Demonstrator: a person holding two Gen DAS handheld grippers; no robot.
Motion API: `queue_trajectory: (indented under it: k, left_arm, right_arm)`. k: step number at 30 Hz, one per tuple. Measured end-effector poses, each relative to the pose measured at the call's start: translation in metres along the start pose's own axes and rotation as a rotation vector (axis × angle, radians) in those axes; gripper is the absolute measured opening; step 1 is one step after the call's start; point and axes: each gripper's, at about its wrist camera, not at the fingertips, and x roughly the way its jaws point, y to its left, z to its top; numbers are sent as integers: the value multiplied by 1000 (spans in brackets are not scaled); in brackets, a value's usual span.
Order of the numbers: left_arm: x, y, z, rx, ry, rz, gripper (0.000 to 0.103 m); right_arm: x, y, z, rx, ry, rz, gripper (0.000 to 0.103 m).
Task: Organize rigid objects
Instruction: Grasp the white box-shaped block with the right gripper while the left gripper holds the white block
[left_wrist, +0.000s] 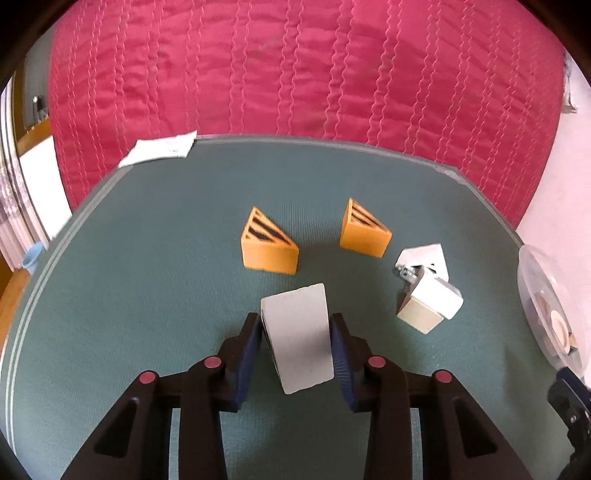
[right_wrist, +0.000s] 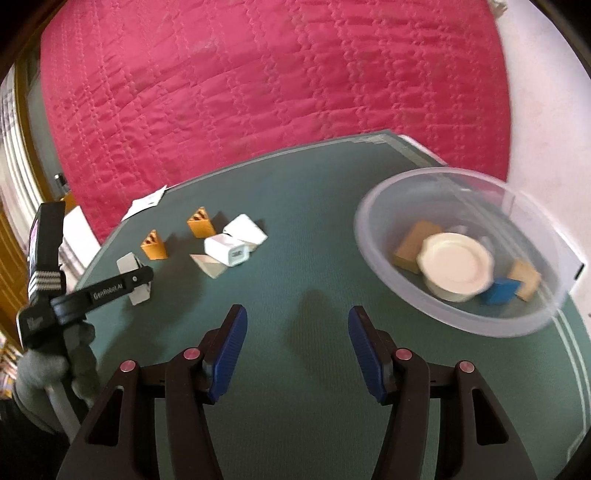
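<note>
My left gripper (left_wrist: 295, 325) is shut on a white block (left_wrist: 297, 338), just above the green mat (left_wrist: 147, 314). In the right wrist view the left gripper (right_wrist: 138, 278) holds this block (right_wrist: 127, 264) at the mat's left. Two orange wedges (left_wrist: 267, 242) (left_wrist: 364, 229) stand beyond it. A white charger (left_wrist: 436, 295) lies on a cream block (left_wrist: 419, 315), with a white wedge (left_wrist: 424, 256) behind. My right gripper (right_wrist: 295, 325) is open and empty over the mat. A clear plastic bowl (right_wrist: 461, 317) to its right holds a white lid (right_wrist: 454, 264), tan blocks and a blue block (right_wrist: 498, 291).
A pink quilted bed cover (left_wrist: 295, 74) rises behind the mat. A white paper (left_wrist: 162, 149) lies at the mat's far left corner. The bowl's rim (left_wrist: 535, 280) shows at the right edge in the left wrist view.
</note>
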Motion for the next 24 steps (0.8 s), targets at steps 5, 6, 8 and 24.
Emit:
queue_trajectory:
  k: [5,6,8,24]
  left_arm:
    - [-6,-3,-2,29,-41,10,39]
    - [-7,-3,-3,30,-44,11,39]
    - [-7,-1,-4,29,-46,9,39]
    - [-9,9,-5,-24,-45,-10,39]
  right_arm:
    - [38,16,18,33,93,95,58]
    - [47,20,22,42,109,109,58]
    - [60,26,29,66,131,139,58]
    - [133,62,68,65,155,139,59]
